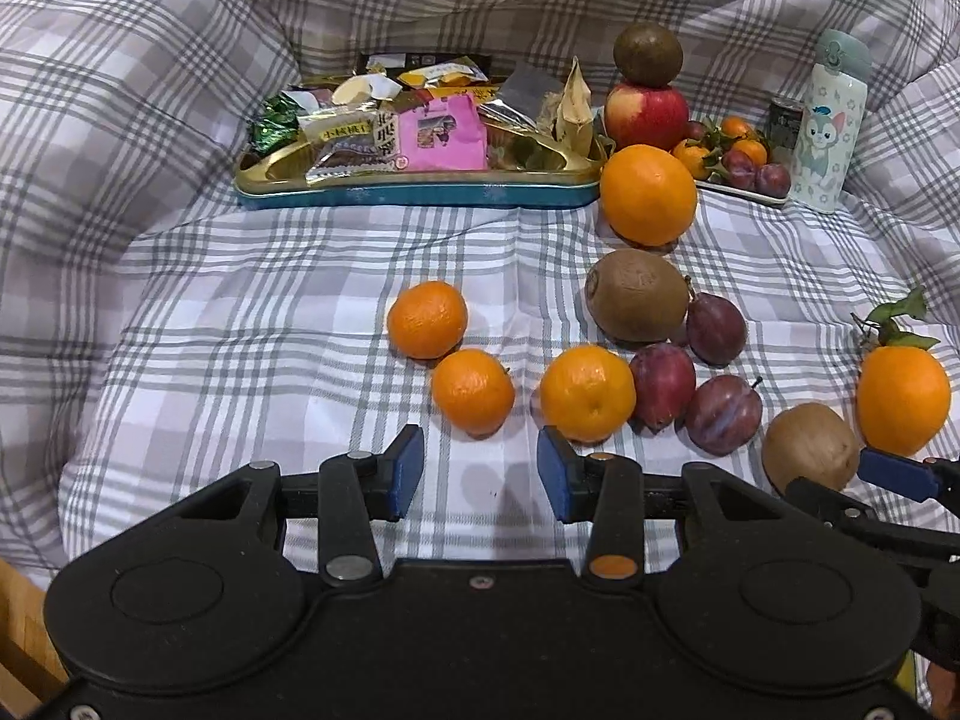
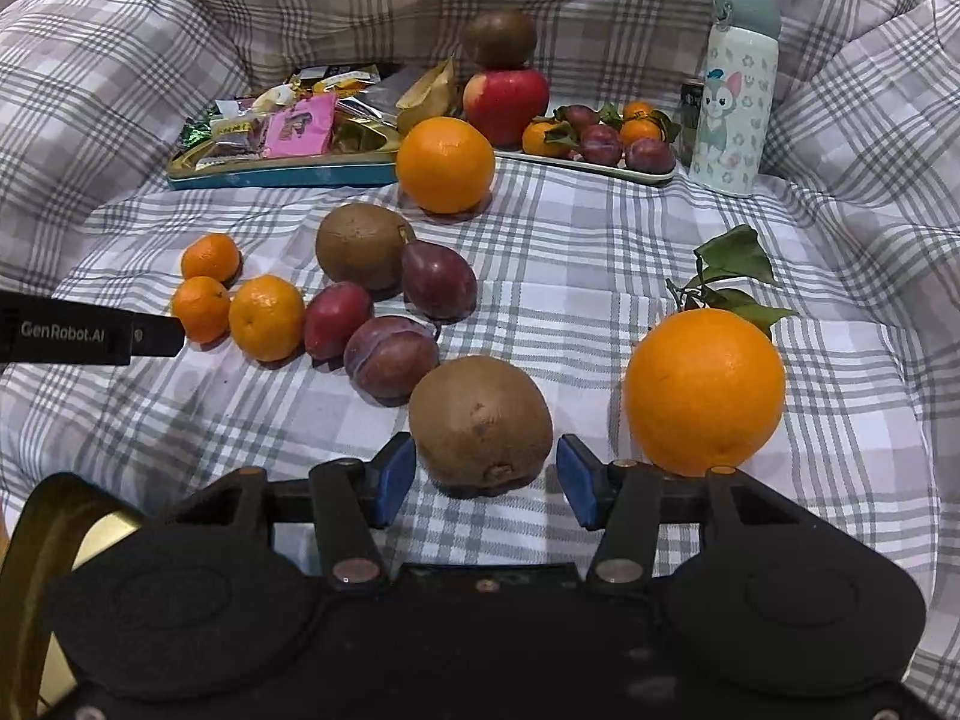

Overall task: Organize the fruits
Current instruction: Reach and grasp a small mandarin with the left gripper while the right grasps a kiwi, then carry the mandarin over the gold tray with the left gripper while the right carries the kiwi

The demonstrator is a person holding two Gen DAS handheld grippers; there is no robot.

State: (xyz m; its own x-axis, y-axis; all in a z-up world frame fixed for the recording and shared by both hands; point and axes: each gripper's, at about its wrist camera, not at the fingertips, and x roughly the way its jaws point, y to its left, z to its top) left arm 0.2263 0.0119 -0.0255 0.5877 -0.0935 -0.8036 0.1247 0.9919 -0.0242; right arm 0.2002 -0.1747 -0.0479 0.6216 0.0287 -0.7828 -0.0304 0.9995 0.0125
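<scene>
Fruit lies loose on a checked blanket. Straight ahead of my left gripper (image 1: pixel 480 474), which is open and empty, are three tangerines (image 1: pixel 473 391), with plums (image 1: pixel 663 385) and a kiwi (image 1: pixel 637 295) to their right. A brown kiwi (image 2: pixel 480 420) rests on the cloth between the tips of my right gripper (image 2: pixel 486 480). Its blue pads stand just off the skin, so that gripper is open. A leafy orange (image 2: pixel 703 390) lies right of it and a second orange (image 2: pixel 445 163) farther back. At the back, a kiwi sits on top of a red apple (image 2: pixel 506 97).
A white plate (image 2: pixel 600 167) at the back holds tangerines and plums. Left of it stands a tray of snack packets (image 1: pixel 420 192); to its right stand a bottle (image 2: pixel 735 90) and a dark can (image 2: pixel 691 108). Blanket folds rise on all sides. A gold rim (image 2: pixel 54 516) shows at lower left.
</scene>
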